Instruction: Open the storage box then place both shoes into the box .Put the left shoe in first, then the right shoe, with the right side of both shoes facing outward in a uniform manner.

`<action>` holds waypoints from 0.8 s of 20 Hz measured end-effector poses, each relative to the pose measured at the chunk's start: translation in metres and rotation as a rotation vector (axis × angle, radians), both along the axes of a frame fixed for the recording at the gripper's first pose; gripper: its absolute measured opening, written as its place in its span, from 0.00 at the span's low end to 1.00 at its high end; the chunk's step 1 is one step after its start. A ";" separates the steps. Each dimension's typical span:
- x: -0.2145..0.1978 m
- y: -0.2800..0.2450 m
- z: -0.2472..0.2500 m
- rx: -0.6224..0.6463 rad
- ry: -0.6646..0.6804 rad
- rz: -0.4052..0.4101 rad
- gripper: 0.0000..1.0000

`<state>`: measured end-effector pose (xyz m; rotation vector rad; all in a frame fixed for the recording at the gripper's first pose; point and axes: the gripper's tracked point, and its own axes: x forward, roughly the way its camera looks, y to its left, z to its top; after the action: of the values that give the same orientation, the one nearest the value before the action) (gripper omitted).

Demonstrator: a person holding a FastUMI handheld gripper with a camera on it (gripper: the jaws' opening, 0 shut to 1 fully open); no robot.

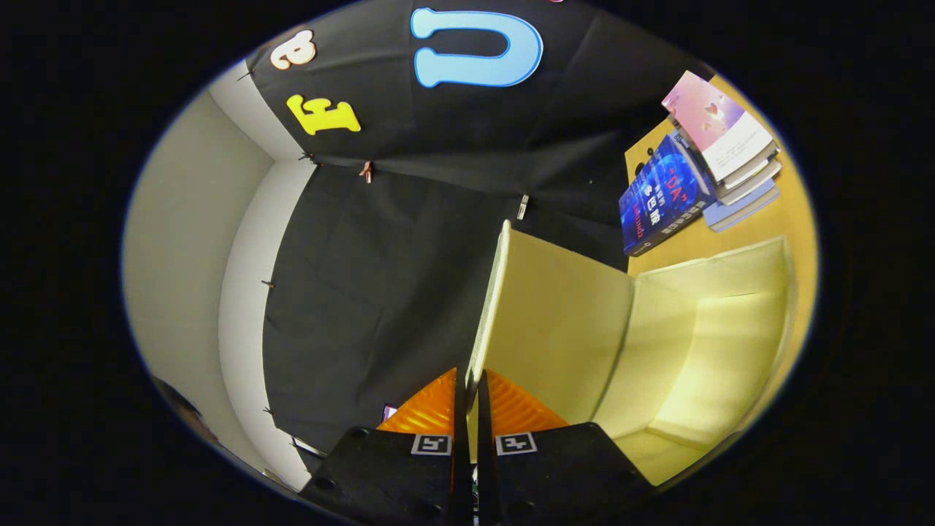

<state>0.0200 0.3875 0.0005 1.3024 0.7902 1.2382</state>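
My gripper (467, 383) is shut on the thin front edge of the storage box lid (488, 307), a pale yellow panel that runs straight ahead from between my fingers. The lid is swung up, and its inner face (562, 321) is turned toward the open box (701, 351). The box is pale yellow too, and its hollow inside lies just to the right of my fingers. The view is rolled over, so the table looks tipped on its side.
A stack of books (701, 168), with a blue one on the near side, lies on the yellow tabletop (792, 212) beyond the box. The booth's black cloth wall (380, 277) hangs behind the lid, with a white wall (190, 248) to its left.
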 end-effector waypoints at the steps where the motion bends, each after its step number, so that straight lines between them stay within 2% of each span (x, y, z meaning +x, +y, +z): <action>1: -0.001 0.010 0.003 0.004 0.003 0.013 0.07; 7: -0.001 0.072 0.006 0.003 0.031 0.048 0.07; 13: 0.000 0.116 0.004 -0.036 0.044 0.042 0.08; 16: -0.001 0.128 -0.007 -0.072 0.061 0.041 0.21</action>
<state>0.0190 0.5157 -0.0063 1.2763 0.9007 1.1963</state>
